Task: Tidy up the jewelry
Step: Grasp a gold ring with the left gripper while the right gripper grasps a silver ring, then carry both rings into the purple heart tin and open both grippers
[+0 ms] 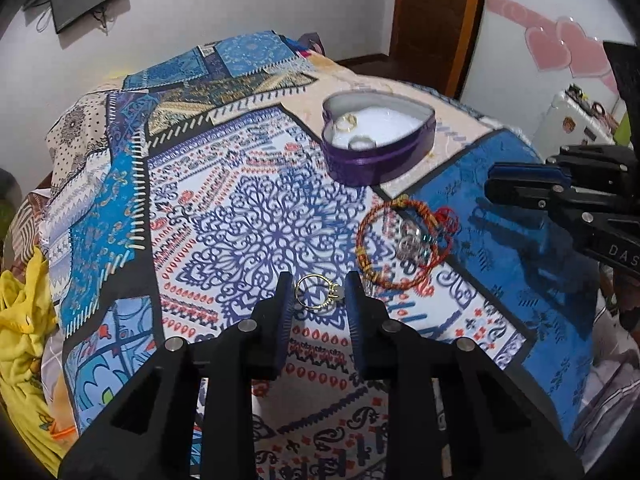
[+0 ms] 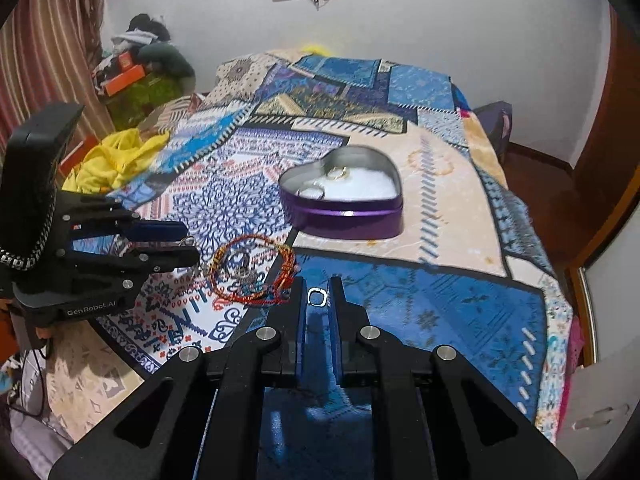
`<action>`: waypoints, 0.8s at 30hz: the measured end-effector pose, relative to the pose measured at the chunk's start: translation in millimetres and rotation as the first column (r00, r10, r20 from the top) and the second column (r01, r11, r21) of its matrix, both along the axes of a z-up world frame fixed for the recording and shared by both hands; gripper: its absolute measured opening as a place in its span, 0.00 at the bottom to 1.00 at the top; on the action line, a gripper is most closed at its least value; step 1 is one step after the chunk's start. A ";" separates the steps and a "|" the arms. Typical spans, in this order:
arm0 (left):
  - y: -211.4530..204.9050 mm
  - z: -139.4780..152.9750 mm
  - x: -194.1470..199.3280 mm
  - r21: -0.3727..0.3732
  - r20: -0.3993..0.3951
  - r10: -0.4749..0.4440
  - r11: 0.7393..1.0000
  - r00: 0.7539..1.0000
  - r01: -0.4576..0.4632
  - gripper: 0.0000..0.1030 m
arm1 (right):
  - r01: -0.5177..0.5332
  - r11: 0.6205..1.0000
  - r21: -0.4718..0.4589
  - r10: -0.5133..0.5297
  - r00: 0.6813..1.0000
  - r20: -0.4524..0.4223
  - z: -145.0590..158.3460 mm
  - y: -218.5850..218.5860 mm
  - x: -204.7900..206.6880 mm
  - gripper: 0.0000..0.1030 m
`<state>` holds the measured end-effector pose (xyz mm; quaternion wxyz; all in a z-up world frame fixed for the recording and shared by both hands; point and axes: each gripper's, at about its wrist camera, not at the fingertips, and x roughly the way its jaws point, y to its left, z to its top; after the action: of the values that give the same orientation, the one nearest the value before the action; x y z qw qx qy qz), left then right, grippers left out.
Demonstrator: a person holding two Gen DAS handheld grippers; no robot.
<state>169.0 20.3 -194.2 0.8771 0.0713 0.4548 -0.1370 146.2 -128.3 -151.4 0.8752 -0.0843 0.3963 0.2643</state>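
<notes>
Pinching a gold ring [image 1: 319, 293], your left gripper [image 1: 318, 300] hangs beside the red bracelet [image 1: 404, 244]. Your right gripper [image 2: 317, 298] is clamped on a silver ring [image 2: 316, 297]. The heart-shaped tin [image 2: 344, 196] on the bedspread [image 2: 440, 308] holds two rings.

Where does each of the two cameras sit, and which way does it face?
Left wrist: on the left gripper, looking down its fingers at a gold ring held between them; the right gripper shows at right.
Right wrist: on the right gripper, looking down its fingers, which pinch a silver ring; the left gripper shows at left.
Shared: the bedspread, heart-shaped tin and red bracelet.
</notes>
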 end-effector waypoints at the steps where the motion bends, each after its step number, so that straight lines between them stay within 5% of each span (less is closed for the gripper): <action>1: 0.2 3.5 -0.5 -0.008 0.007 0.006 1.000 1.000 -0.005 0.24 | 0.003 1.000 0.005 -0.003 1.000 0.004 2.5 -0.7 0.2 0.09; 24: -20.2 79.7 17.6 -0.147 0.197 0.037 0.989 0.980 -0.008 0.24 | 0.077 0.990 0.115 -0.094 0.984 0.154 59.1 -17.8 14.5 0.09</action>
<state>186.6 0.1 -114.5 0.9227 0.0153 0.3541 -0.1520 160.7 -146.1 -92.3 0.9179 -0.0405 0.3135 0.2400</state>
